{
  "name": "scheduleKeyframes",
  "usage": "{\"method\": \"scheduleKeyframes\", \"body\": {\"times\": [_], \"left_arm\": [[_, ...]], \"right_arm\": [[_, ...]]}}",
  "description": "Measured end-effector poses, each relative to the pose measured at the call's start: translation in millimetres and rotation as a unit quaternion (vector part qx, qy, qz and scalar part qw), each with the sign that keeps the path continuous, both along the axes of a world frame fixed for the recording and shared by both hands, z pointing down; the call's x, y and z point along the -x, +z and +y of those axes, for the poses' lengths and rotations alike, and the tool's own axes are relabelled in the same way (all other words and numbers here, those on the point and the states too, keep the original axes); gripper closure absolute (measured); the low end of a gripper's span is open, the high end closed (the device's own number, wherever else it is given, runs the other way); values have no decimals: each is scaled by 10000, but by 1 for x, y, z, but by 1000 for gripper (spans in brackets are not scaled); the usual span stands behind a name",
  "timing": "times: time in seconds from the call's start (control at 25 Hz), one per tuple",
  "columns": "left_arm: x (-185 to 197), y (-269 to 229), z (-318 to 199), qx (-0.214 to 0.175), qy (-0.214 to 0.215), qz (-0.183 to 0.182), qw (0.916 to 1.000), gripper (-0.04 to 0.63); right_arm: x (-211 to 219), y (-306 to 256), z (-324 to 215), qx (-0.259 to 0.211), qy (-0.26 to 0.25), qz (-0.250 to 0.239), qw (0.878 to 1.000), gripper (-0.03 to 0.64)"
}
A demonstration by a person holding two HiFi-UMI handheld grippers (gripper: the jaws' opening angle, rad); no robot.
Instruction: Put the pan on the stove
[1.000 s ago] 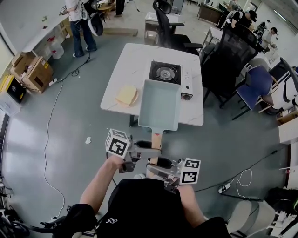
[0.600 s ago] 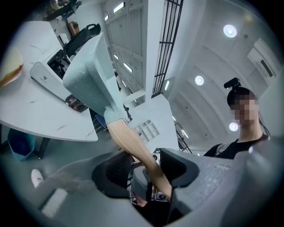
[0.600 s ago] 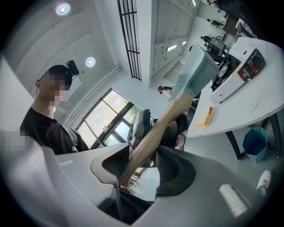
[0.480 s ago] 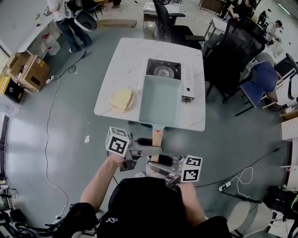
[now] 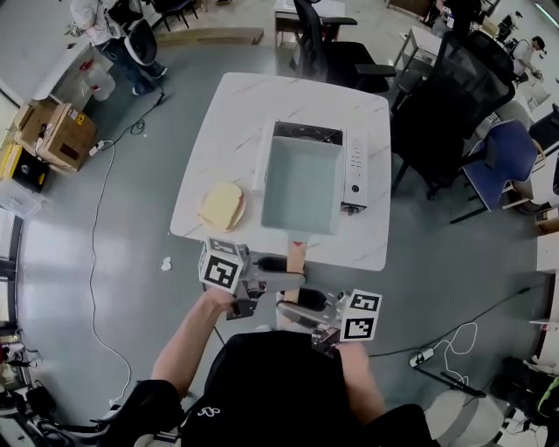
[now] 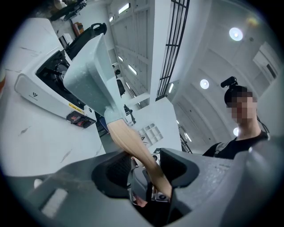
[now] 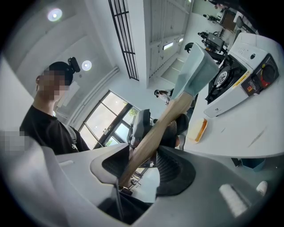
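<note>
A pale blue-green rectangular pan (image 5: 301,185) with a wooden handle (image 5: 297,255) hangs level over the white table (image 5: 231,122), covering most of the stove (image 5: 354,170). Only the stove's control strip and the back edge of its black top show. My left gripper (image 5: 284,278) and right gripper (image 5: 293,306) are both shut on the handle from opposite sides. The left gripper view has the handle (image 6: 133,144) running up between the jaws of that gripper (image 6: 144,170) to the pan (image 6: 86,73) above the stove (image 6: 42,88). The right gripper (image 7: 142,166) clamps the handle (image 7: 155,128) below the pan (image 7: 195,73).
A yellow slab (image 5: 220,205) lies on the table left of the pan. A black office chair (image 5: 336,57) stands behind the table, with a mesh chair (image 5: 454,96) and a blue chair (image 5: 511,157) to the right. Cardboard boxes (image 5: 48,131) and a person (image 5: 109,22) are far left.
Both grippers have carried the pan forward across the table. It hung in front of the burner before and now covers it. The table sits closer in the head view.
</note>
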State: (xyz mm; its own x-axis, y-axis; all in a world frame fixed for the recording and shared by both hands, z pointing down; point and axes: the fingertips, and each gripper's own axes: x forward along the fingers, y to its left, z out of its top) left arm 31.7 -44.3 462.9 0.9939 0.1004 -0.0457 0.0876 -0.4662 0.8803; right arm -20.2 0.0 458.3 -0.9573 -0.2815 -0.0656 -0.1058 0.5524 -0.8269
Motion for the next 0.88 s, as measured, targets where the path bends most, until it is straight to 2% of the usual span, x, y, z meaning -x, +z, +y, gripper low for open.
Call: {"method": "scheduleKeyframes", "body": {"times": [0.52,0.88], "left_arm": [[-32,9,-70,157,-245,8,9996,387],[-34,17,-100,223,-455,-123,9986,388]], "right_arm": [[-34,7,-68,128,-145,-10,9998,423],[-38,15,-96,167,-343,-77,9992,423]]}}
